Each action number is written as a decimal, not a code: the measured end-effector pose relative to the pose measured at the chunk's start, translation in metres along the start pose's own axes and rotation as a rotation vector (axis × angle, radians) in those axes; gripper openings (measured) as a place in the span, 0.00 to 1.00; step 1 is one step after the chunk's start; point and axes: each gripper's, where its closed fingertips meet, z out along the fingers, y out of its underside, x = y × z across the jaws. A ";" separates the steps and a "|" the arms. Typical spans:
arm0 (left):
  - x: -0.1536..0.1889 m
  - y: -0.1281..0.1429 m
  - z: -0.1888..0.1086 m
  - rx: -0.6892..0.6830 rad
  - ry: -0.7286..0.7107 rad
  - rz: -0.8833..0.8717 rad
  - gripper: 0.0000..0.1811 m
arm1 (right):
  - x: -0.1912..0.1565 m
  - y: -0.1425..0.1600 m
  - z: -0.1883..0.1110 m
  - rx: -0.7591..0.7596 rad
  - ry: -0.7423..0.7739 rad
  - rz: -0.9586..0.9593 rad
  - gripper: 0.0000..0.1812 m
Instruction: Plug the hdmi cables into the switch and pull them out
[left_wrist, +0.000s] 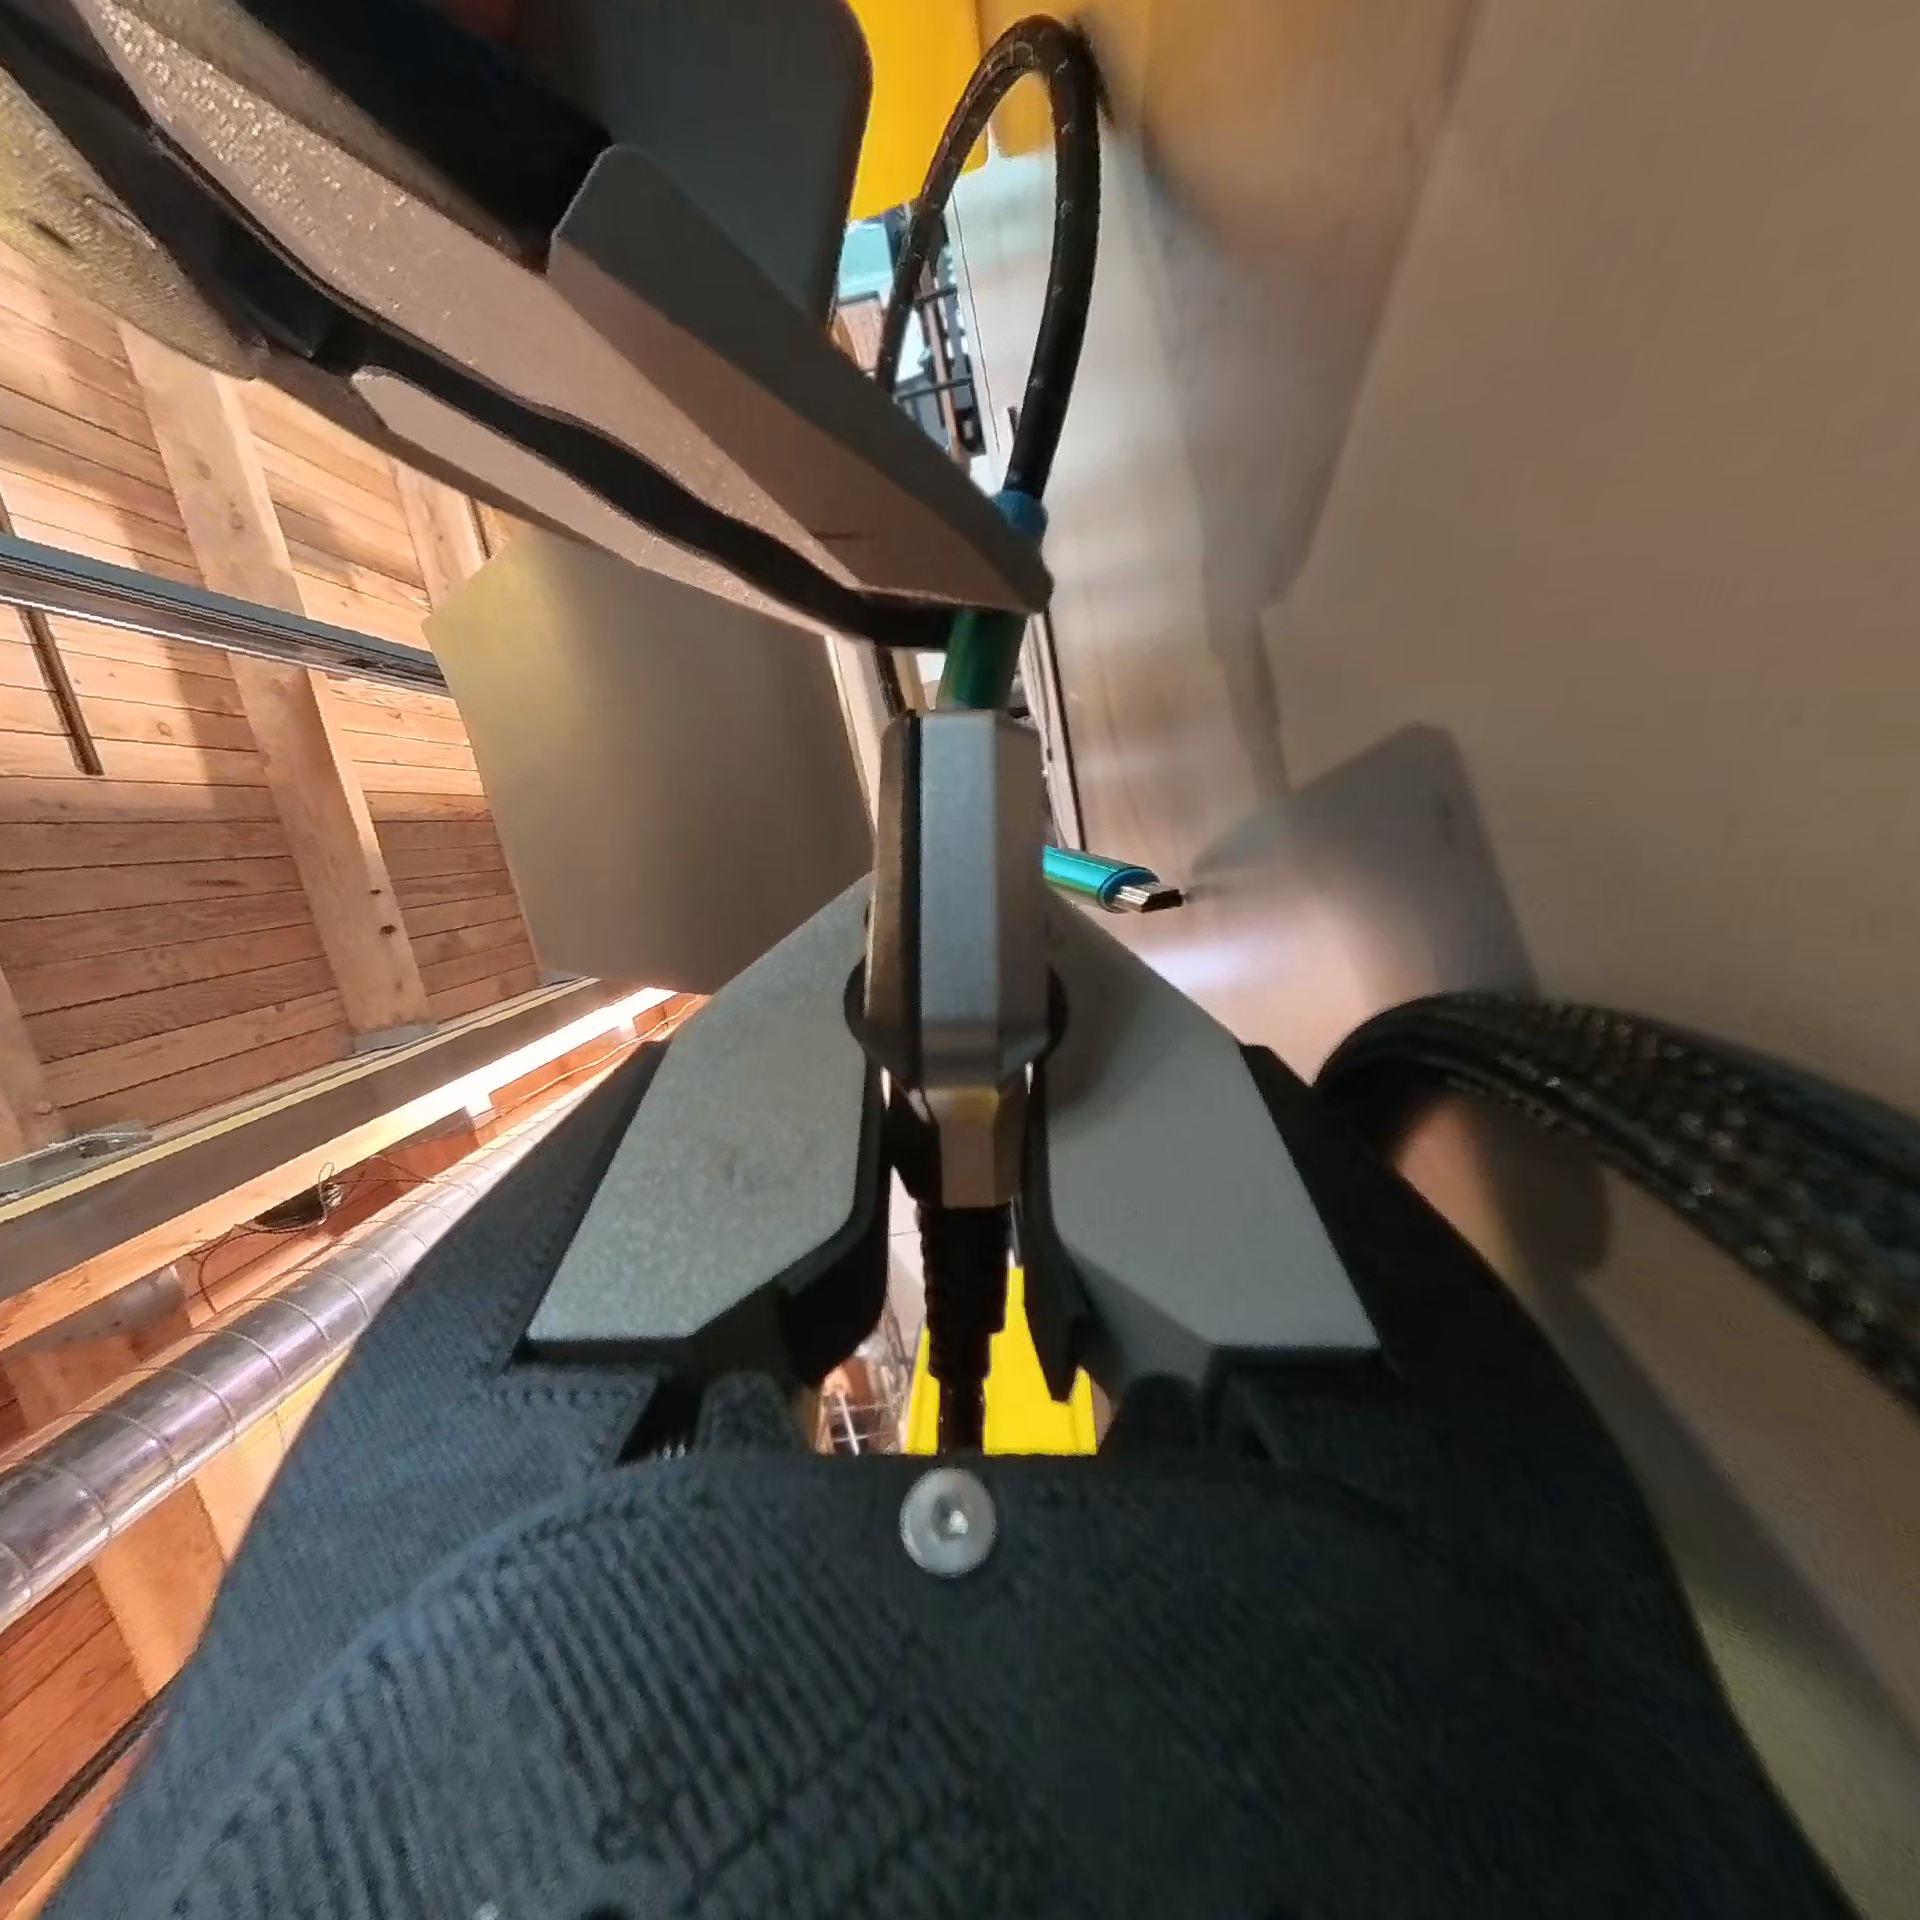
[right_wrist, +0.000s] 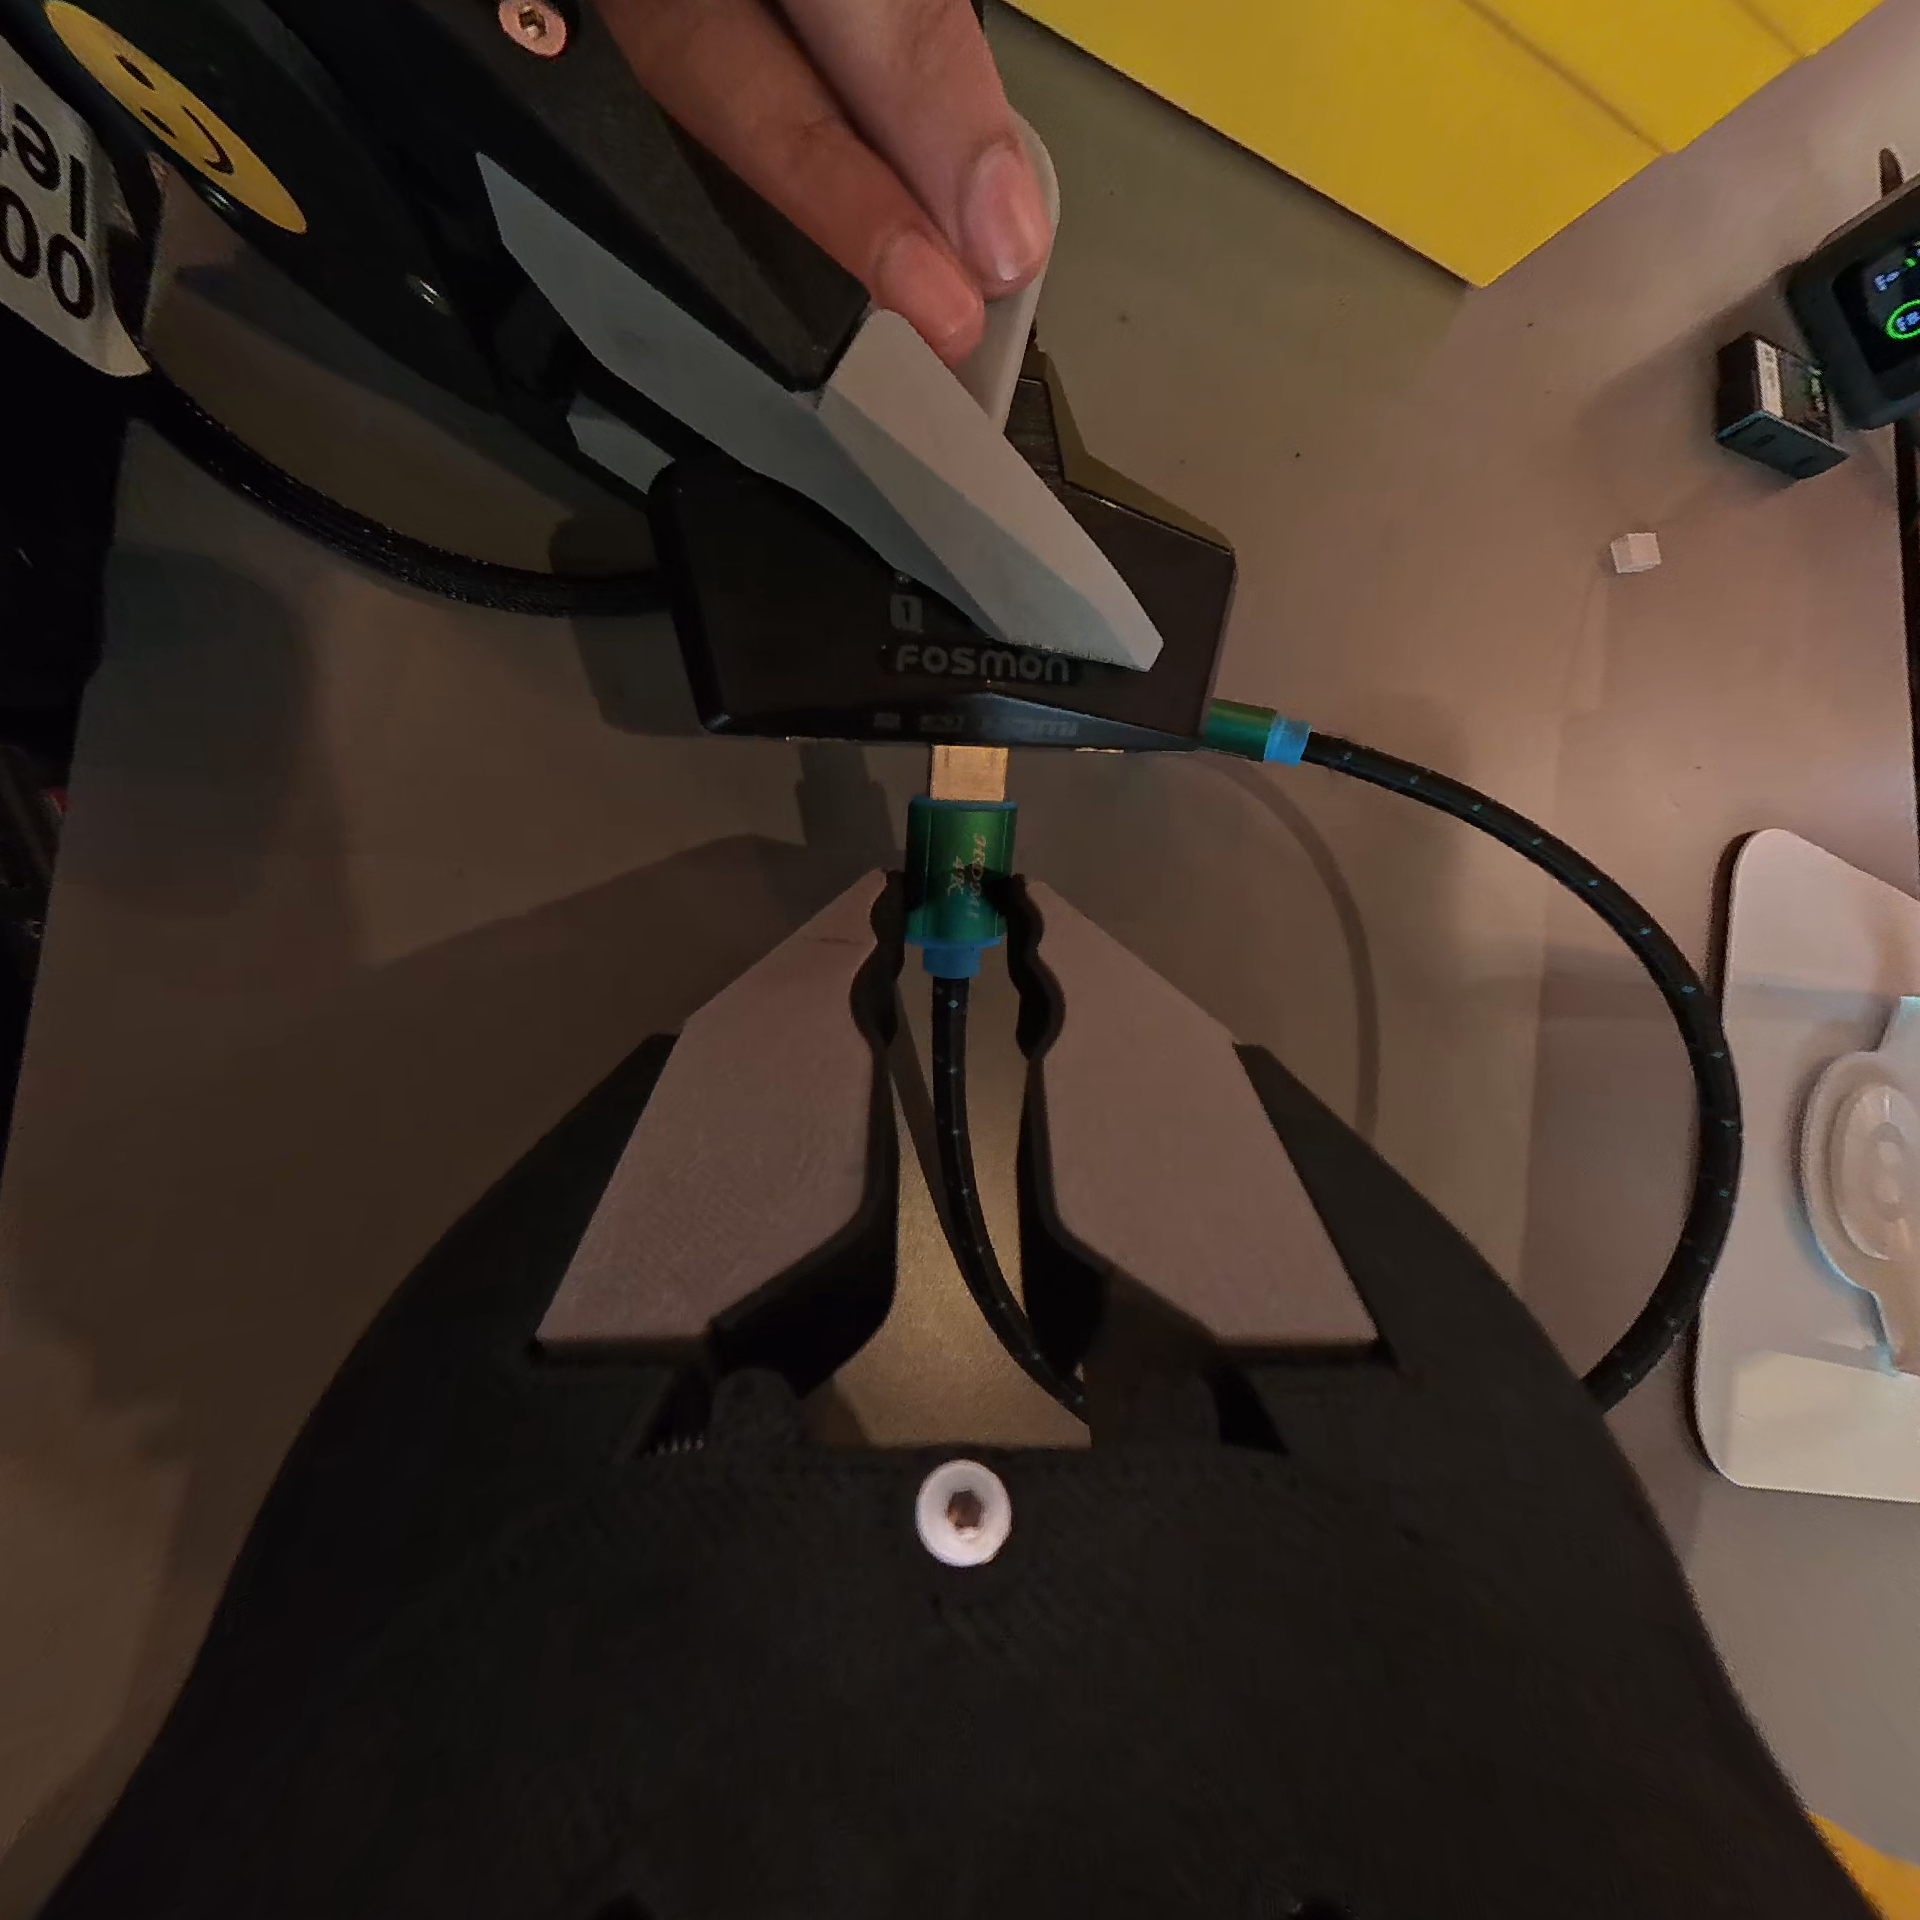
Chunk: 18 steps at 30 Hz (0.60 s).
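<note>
Up close, the right gripper (right_wrist: 956, 904) pinches a green HDMI plug (right_wrist: 956, 857) whose metal tip sits partly in the black switch (right_wrist: 831, 644). Meanwhile the left gripper (left_wrist: 951, 997) clamps that switch above the table (right_wrist: 416, 831); a second green plug (right_wrist: 1252, 727) enters its side.

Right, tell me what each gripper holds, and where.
Left gripper: the switch, by its body. Right gripper: an HDMI plug, by its green shell.
</note>
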 end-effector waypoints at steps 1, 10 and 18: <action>0.000 0.000 0.000 0.001 0.002 -0.003 0.11 | 0.000 0.000 0.000 -0.001 -0.001 0.000 0.09; 0.000 -0.001 0.000 0.006 0.000 -0.004 0.11 | 0.000 0.002 0.001 -0.021 0.009 -0.012 0.09; -0.001 -0.002 0.000 0.001 -0.013 0.026 0.11 | 0.001 0.004 0.002 -0.041 0.016 -0.028 0.09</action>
